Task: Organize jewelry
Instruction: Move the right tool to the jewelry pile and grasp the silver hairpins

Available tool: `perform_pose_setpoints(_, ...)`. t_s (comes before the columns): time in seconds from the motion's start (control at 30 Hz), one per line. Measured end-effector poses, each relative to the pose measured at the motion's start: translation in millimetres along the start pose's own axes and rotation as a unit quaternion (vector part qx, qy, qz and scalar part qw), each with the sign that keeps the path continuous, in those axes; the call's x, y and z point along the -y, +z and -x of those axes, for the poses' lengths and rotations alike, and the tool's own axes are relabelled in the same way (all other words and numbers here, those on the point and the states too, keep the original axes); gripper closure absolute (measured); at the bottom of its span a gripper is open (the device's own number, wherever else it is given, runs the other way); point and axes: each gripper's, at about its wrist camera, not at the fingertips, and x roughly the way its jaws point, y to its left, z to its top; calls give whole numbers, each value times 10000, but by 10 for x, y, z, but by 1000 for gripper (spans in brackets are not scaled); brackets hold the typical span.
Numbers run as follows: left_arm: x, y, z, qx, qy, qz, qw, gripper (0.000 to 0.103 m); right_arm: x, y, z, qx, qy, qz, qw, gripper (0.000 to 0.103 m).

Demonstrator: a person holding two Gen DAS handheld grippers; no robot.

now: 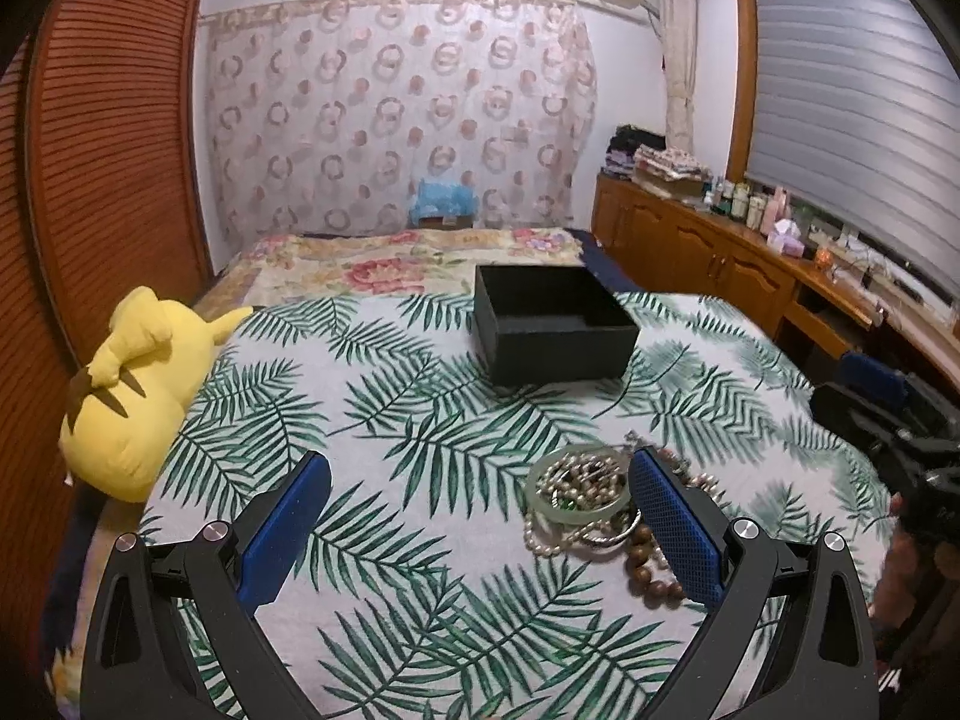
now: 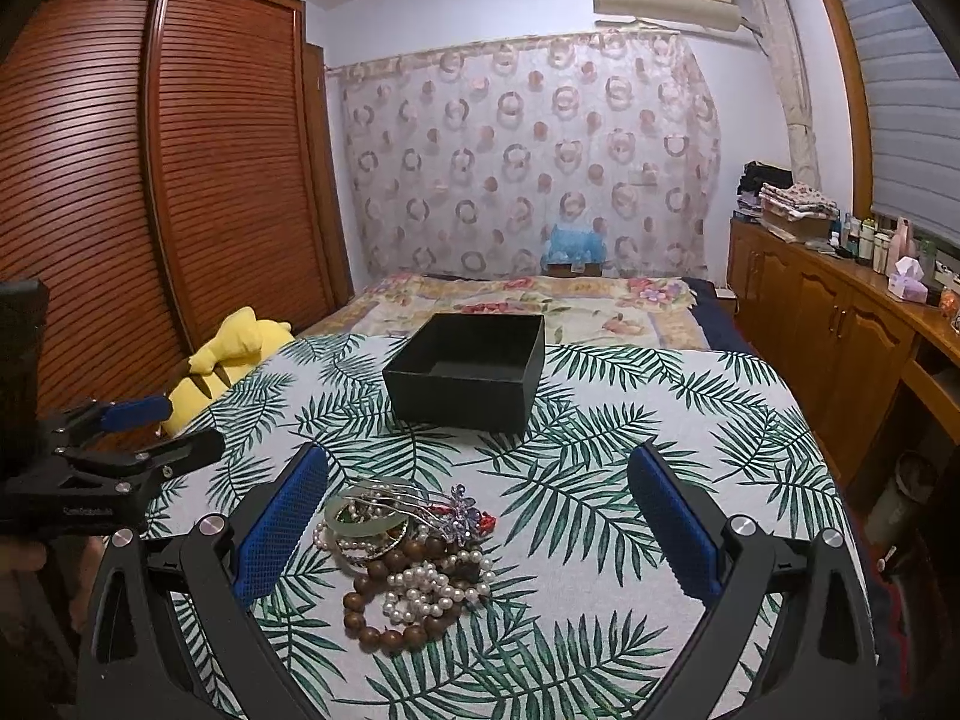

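Bed cover (image 2: 600, 420), white with green palm fronds: it is lying across the bed in front of you and carrying every item listed here. Wardrobe (image 2: 180, 180), brown slatted doors: it is standing along your left. Yellow plush toy (image 1: 132, 390): it is resting at the left edge of the cover, against the wardrobe side. Black box (image 2: 468, 372), open-topped and showing nothing inside: it is sitting mid-cover, beyond the jewelry and well apart from it. Left gripper (image 1: 480, 516): you are holding it with its blue-padded fingers spread wide and gripping nothing; its right finger is sitting just over the left side of the pile. Right gripper (image 2: 480, 516): you are holding it likewise wide open and empty, with the pile lying between its fingers, nearer the left one. Jewelry pile (image 2: 408, 558): it is lying in one tangled heap on the near part of the cover. Within it, a brown wooden bead bracelet (image 2: 384, 618) is curling along the near edge, a pale green bangle (image 2: 366, 519) is lying at the far left, white pearl strands (image 2: 420, 591) are crossing the beads, and a purple flower piece (image 2: 462, 513) is sitting at the far right.
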Motion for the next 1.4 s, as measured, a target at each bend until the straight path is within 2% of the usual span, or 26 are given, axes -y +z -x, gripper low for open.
perform_pose_setpoints(0.4,-123,-172,-218,-456,-89,-57,9989,7,11,-162,-318,-527,265,234,9980,6)
perform_pose_setpoints(0.7,-143,-299,-354,-702,-182,-86,9973,7,-63,-295,-659,-1159,592,593,9897,20)
perform_pose_setpoints(0.83,-169,-350,-395,-755,-295,-32,9967,7,-104,-339,-839,-1454,812,669,9838,31)
perform_pose_setpoints(1.3,-135,-380,-562,-962,-472,-52,9942,7,-59,-309,-1204,-1806,960,687,9765,50)
perform_pose_setpoints(1.4,-131,-352,-599,-966,-478,-74,9941,7,-36,-298,-1214,-1821,1100,631,9751,60)
